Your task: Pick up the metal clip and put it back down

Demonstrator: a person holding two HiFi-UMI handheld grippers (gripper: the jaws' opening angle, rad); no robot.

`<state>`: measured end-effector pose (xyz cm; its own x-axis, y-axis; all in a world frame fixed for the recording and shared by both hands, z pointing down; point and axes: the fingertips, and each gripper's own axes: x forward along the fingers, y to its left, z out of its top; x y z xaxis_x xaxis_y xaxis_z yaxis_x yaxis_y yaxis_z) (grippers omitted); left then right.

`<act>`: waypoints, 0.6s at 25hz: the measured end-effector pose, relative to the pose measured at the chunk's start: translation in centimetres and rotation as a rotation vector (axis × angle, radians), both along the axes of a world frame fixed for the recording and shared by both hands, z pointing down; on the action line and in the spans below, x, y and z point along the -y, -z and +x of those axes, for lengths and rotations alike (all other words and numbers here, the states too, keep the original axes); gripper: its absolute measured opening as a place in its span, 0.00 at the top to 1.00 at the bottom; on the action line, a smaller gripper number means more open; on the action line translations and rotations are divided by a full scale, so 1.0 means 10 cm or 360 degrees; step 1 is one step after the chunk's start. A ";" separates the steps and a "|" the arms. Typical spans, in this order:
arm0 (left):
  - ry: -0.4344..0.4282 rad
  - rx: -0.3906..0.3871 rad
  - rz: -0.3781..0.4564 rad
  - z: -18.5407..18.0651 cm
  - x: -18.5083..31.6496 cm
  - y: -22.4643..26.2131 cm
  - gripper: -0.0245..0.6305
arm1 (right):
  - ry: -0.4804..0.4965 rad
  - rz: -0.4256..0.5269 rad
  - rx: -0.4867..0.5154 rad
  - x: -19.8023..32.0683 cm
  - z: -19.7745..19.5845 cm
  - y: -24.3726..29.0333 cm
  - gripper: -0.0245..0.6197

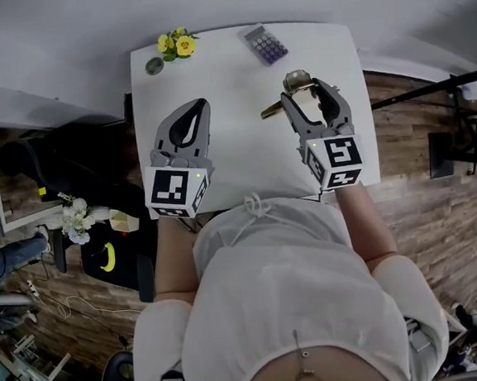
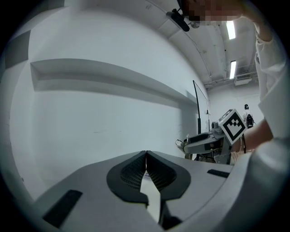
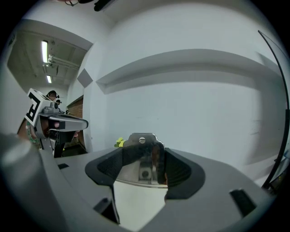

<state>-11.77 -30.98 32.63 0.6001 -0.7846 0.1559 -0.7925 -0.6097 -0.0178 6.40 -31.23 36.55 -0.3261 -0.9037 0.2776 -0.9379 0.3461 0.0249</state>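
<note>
My right gripper (image 1: 305, 92) is over the right part of the white table (image 1: 244, 164), shut on the metal clip (image 1: 294, 82). A thin arm of the clip sticks out to the left. In the right gripper view the shiny clip (image 3: 144, 156) fills the gap between the dark pads (image 3: 181, 172). Whether it touches the table I cannot tell. My left gripper (image 1: 197, 107) is over the left part of the table, shut with nothing in it. Its ribbed pads (image 2: 136, 170) meet at the tips. Each gripper shows at the side of the other's view.
At the table's far edge lie a calculator (image 1: 265, 44), a bunch of yellow flowers (image 1: 176, 43) and a small round grey object (image 1: 155, 66). A wall stands behind the table. Dark clutter and a wooden floor lie off both sides.
</note>
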 end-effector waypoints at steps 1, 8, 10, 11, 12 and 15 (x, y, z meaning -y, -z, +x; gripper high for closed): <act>0.0006 0.0000 -0.0018 -0.02 0.01 -0.05 0.93 | 0.0008 -0.0031 0.0001 0.02 -0.04 -0.07 0.51; 0.0045 -0.0005 -0.0164 -0.20 0.04 -0.51 0.93 | 0.0069 -0.0343 -0.0035 0.05 -0.35 -0.90 0.51; 0.0039 -0.0014 -0.0196 -0.22 0.07 -0.65 0.93 | 0.0080 -0.0424 -0.0051 0.06 -0.41 -1.14 0.51; 0.0037 -0.0017 -0.0208 -0.23 0.08 -0.71 0.93 | 0.0085 -0.0461 -0.0061 0.07 -0.43 -1.25 0.51; 0.0037 -0.0019 -0.0220 -0.23 0.09 -0.77 0.93 | 0.0089 -0.0497 -0.0072 0.06 -0.45 -1.36 0.51; 0.0035 -0.0023 -0.0264 -0.26 0.07 -0.93 0.93 | 0.0087 -0.0606 -0.0113 0.02 -0.48 -1.68 0.51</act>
